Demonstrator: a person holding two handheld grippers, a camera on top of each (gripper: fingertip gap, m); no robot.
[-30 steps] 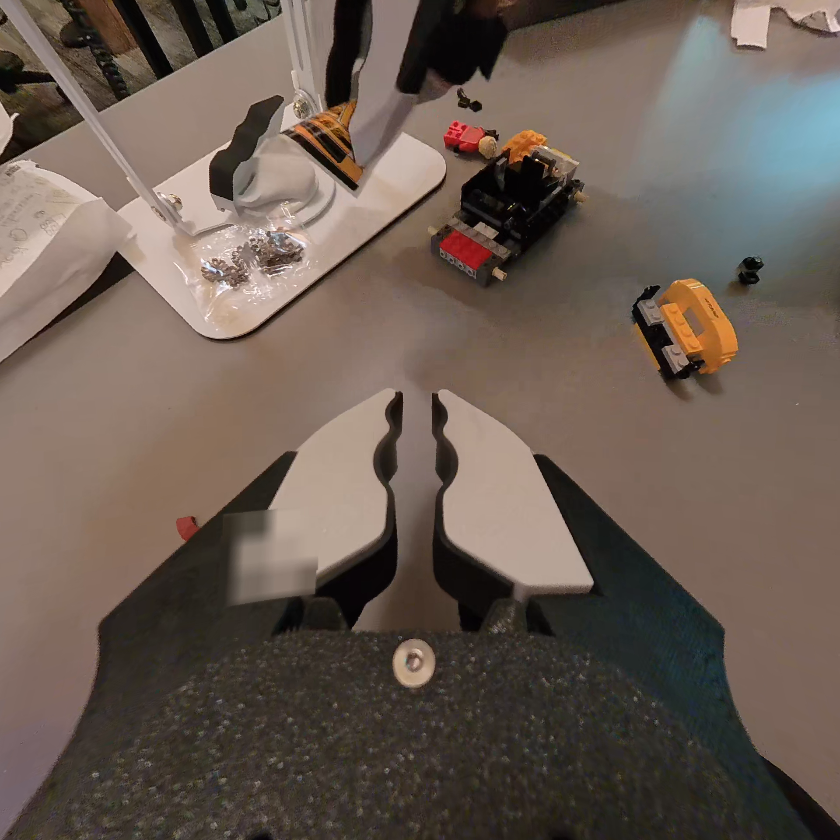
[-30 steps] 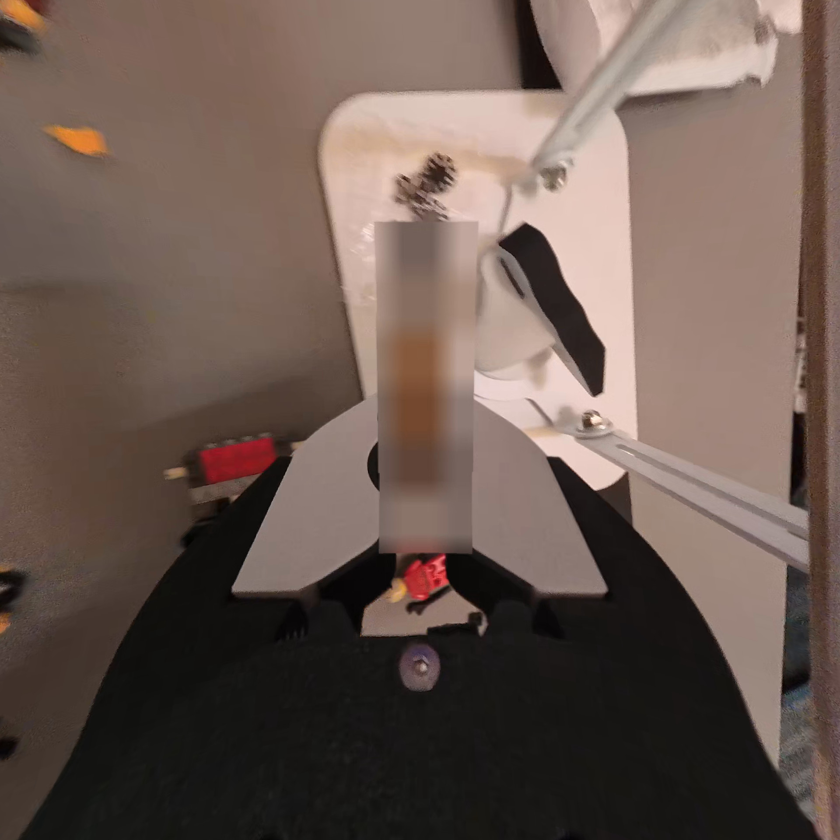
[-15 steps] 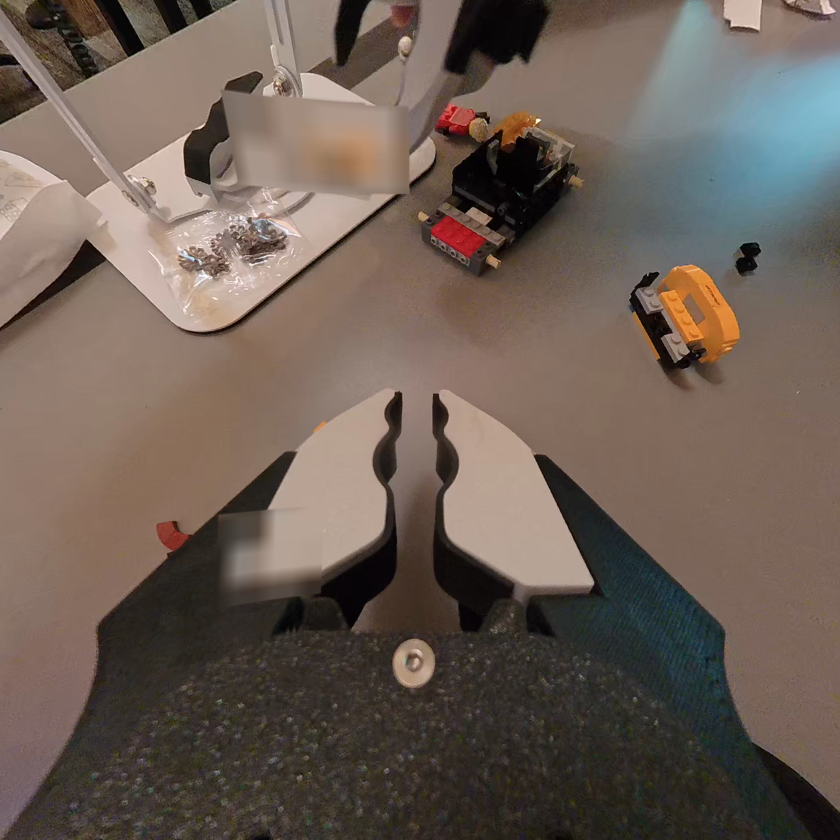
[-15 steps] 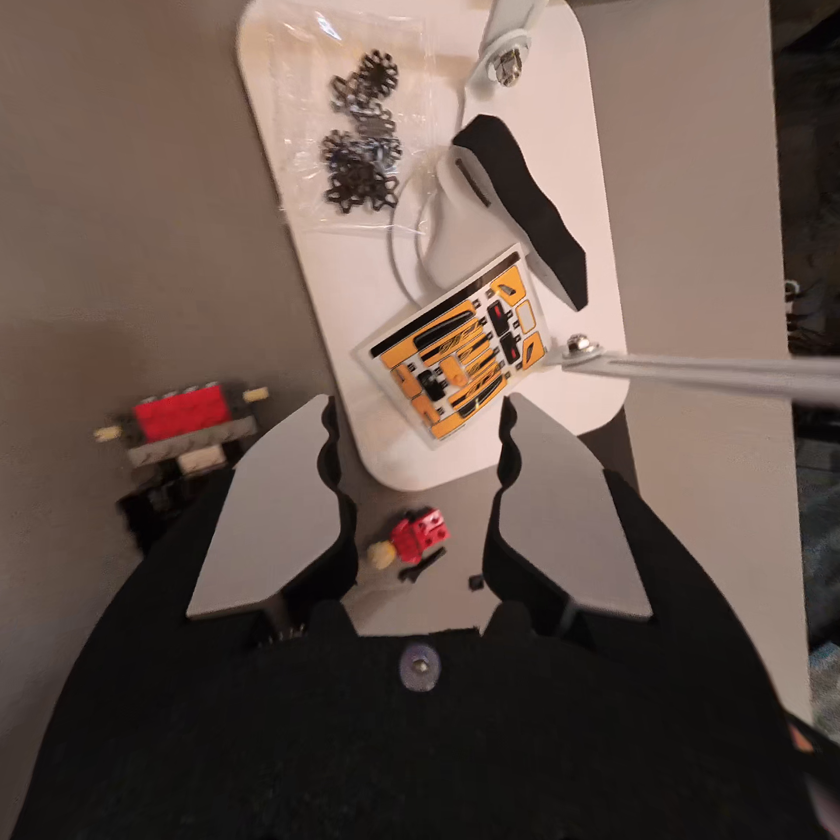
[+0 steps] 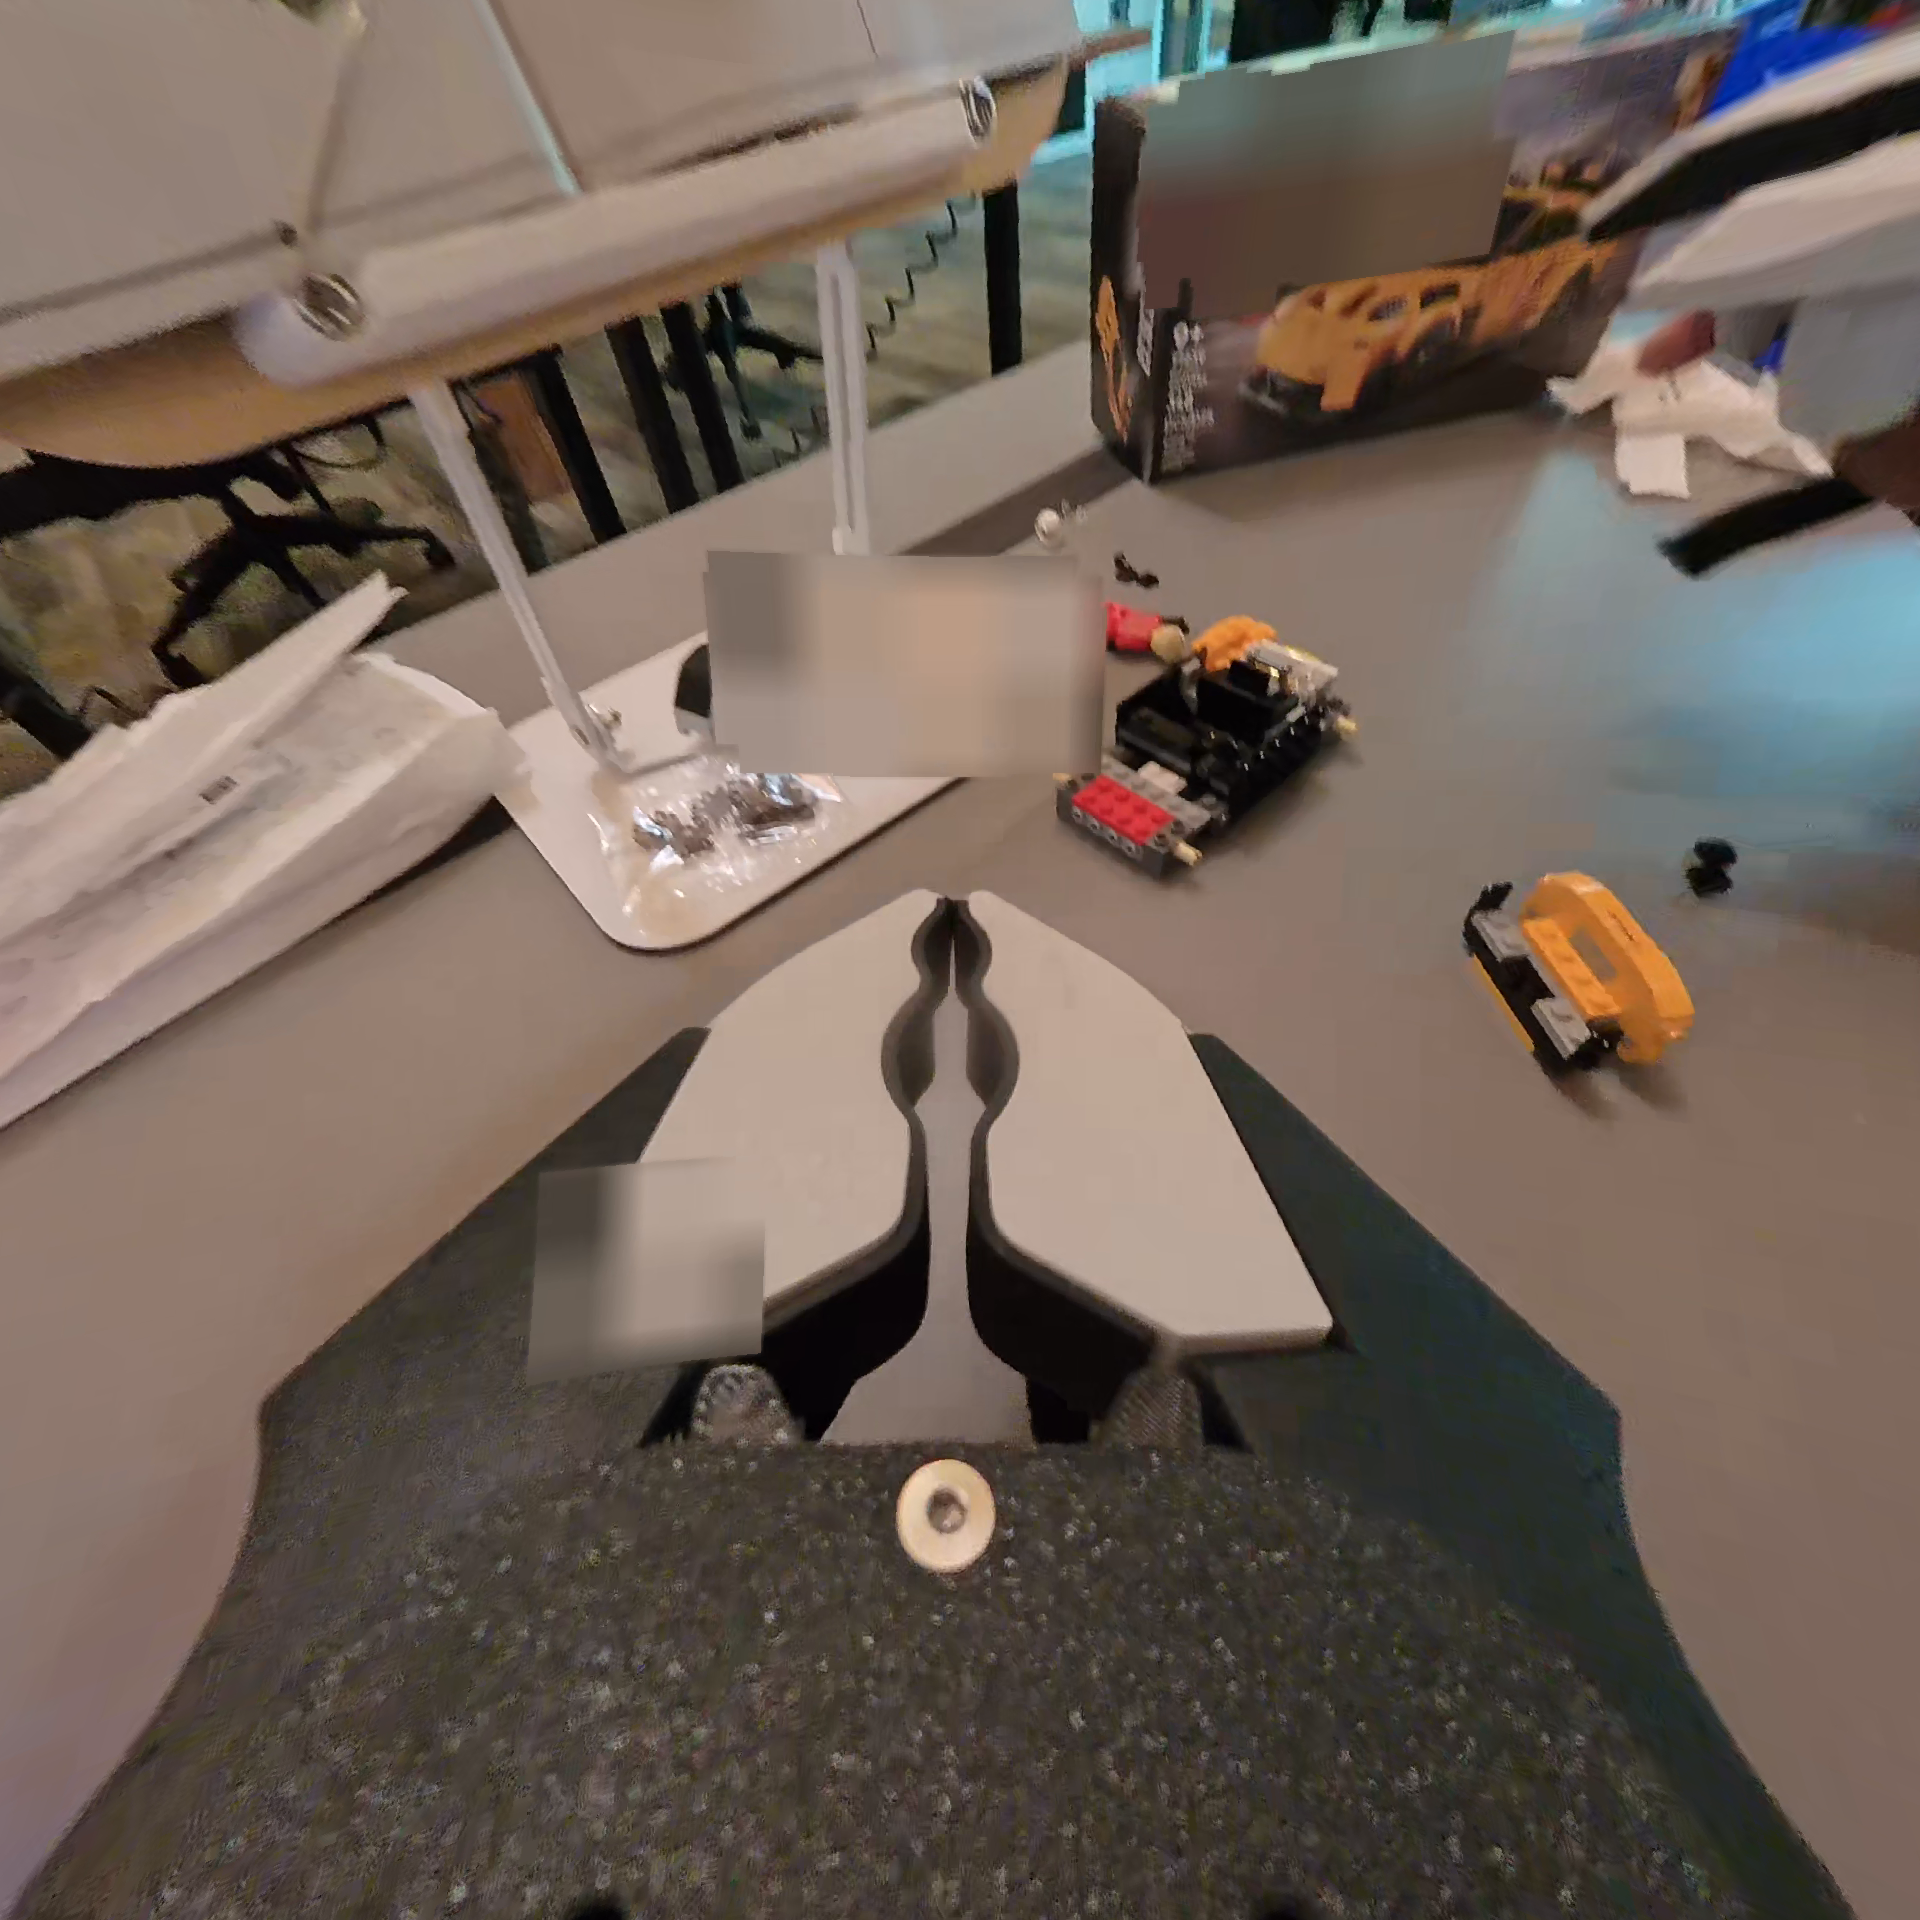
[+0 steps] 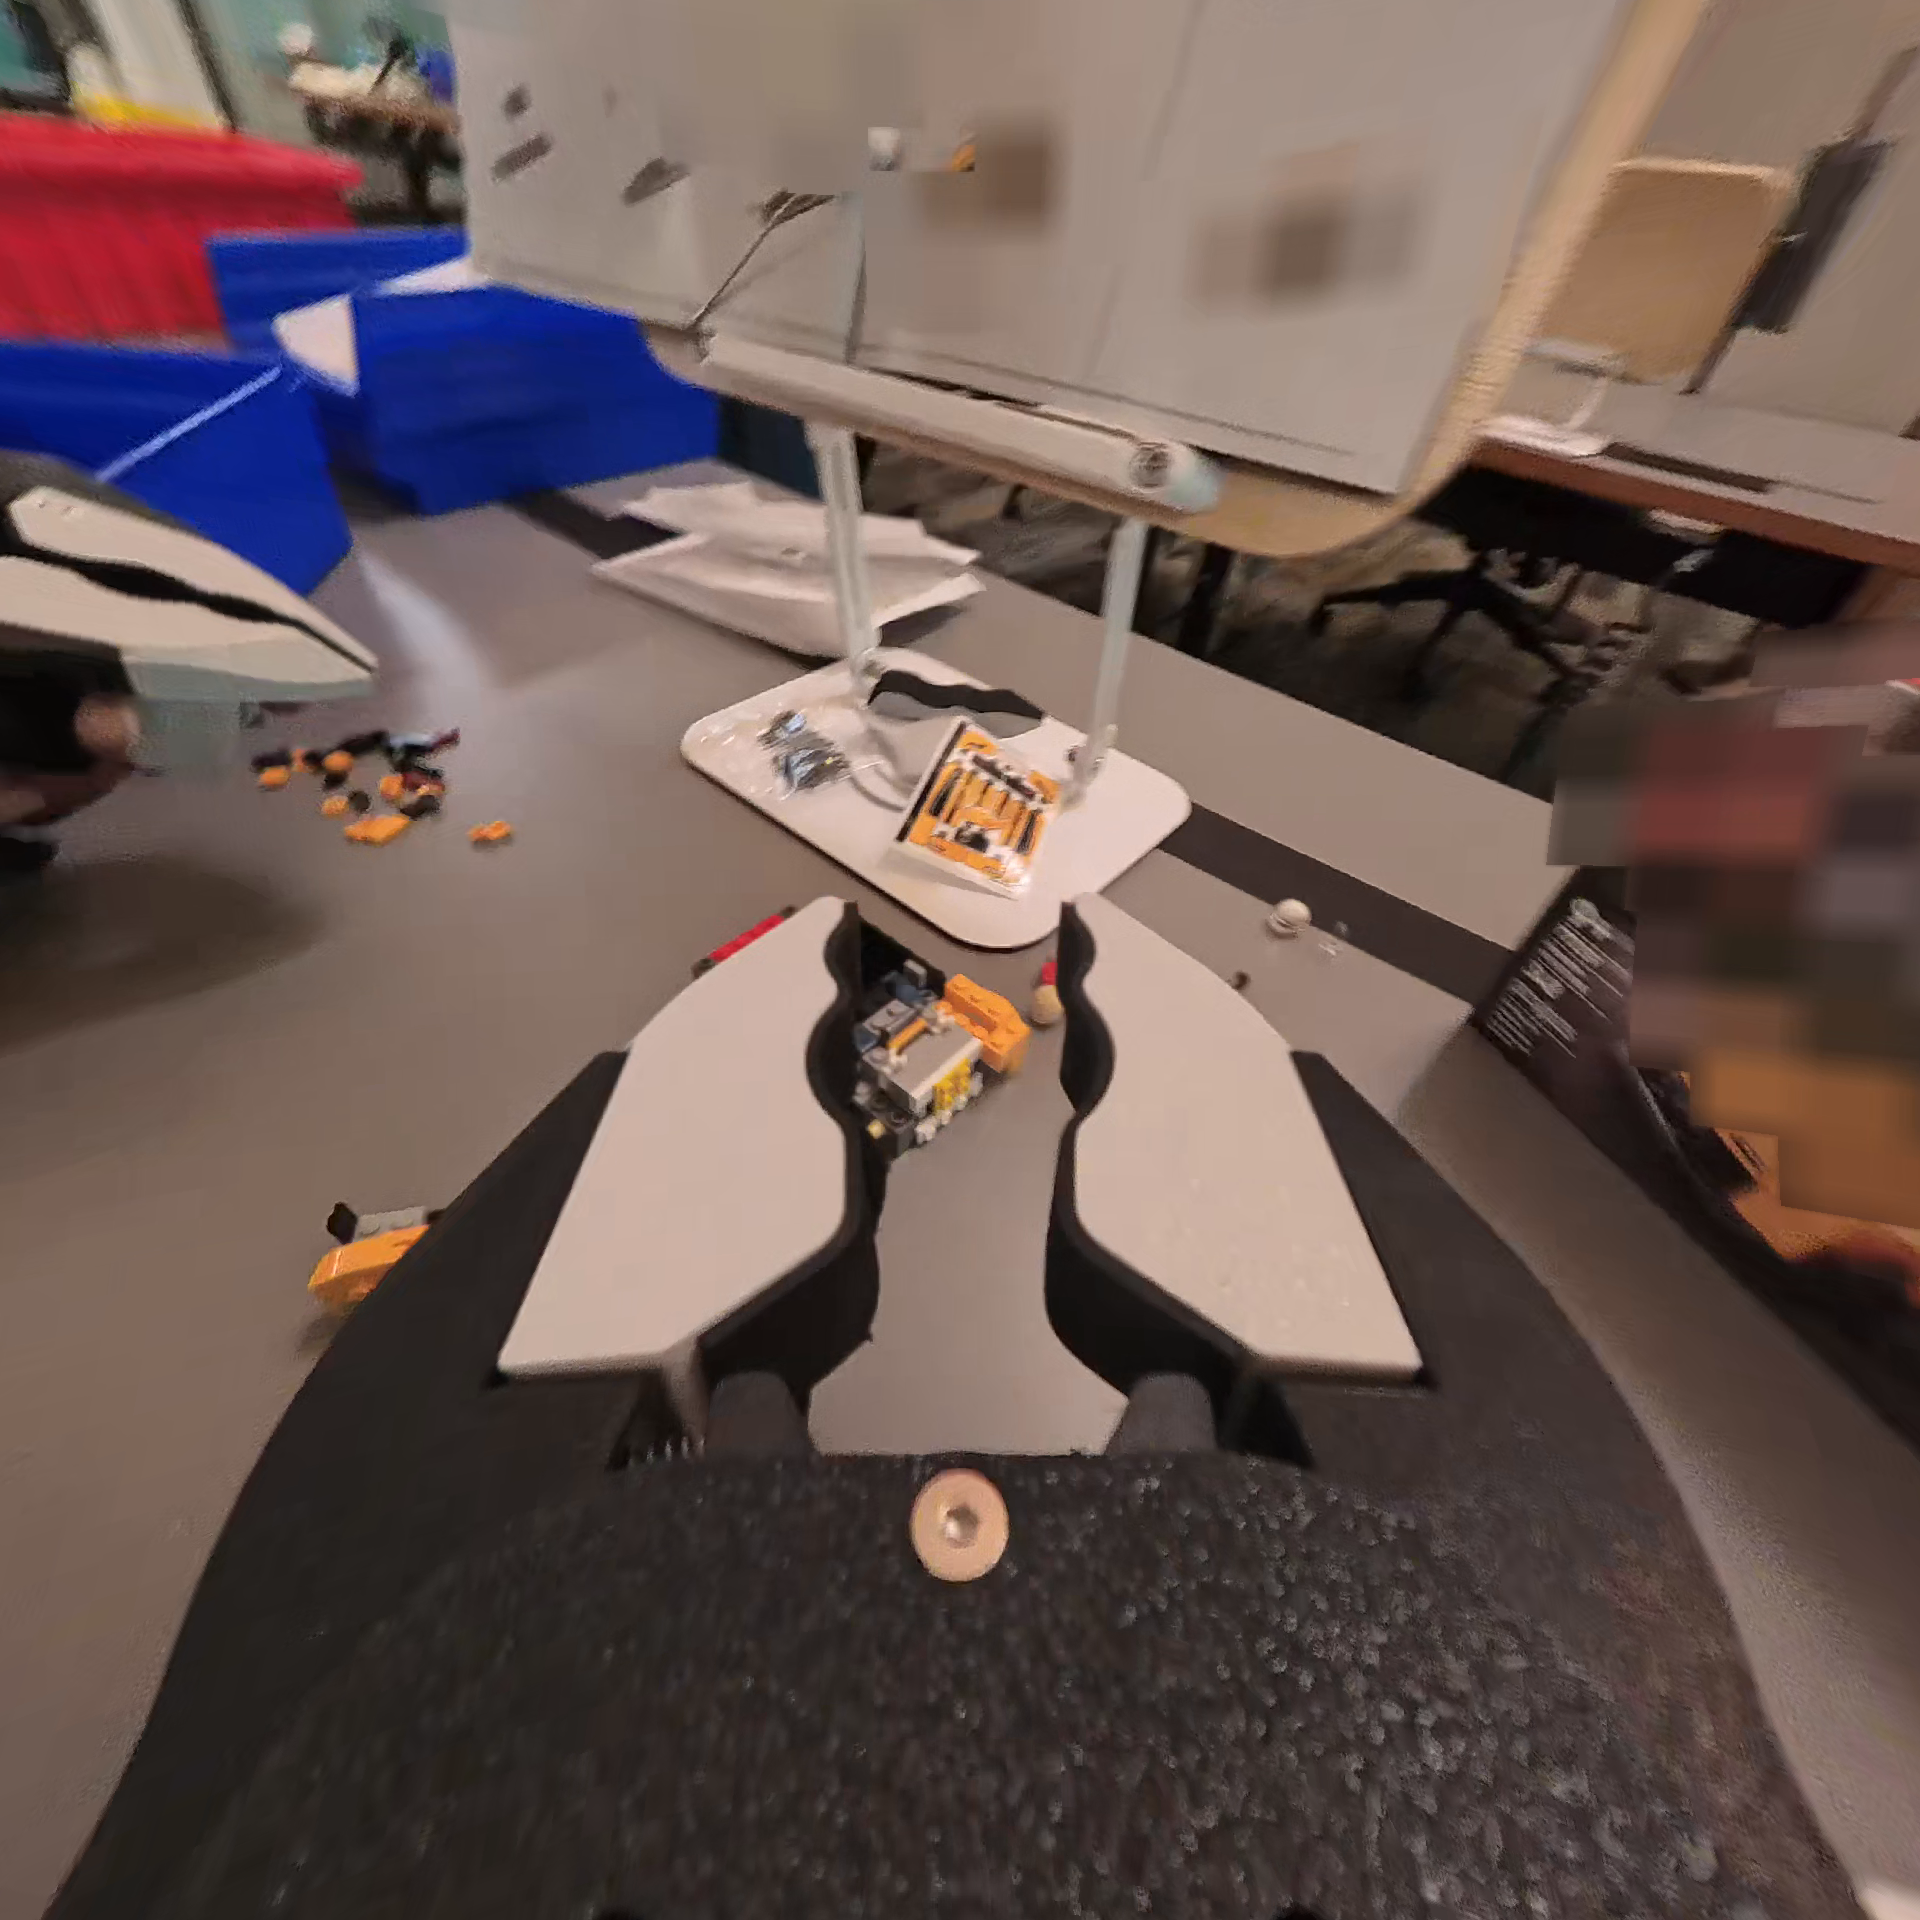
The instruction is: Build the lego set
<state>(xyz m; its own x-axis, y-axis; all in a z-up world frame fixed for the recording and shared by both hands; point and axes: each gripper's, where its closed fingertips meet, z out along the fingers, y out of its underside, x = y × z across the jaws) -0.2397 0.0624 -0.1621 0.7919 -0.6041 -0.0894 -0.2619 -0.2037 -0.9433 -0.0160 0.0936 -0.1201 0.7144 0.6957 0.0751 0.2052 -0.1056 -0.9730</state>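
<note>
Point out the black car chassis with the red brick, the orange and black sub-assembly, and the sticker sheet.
black car chassis (image 5: pixel 1195 750), left wrist view, on its black middle section.
orange sub-assembly (image 5: pixel 1600 966), left wrist view, on the orange top.
sticker sheet (image 6: pixel 977 810), right wrist view, on the sheet's centre.

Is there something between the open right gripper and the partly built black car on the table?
Nothing visible stands in the way. The right gripper is open and empty, and the partly built car shows directly between its fingers. The white stand base lies beyond the car, not before it.
</note>
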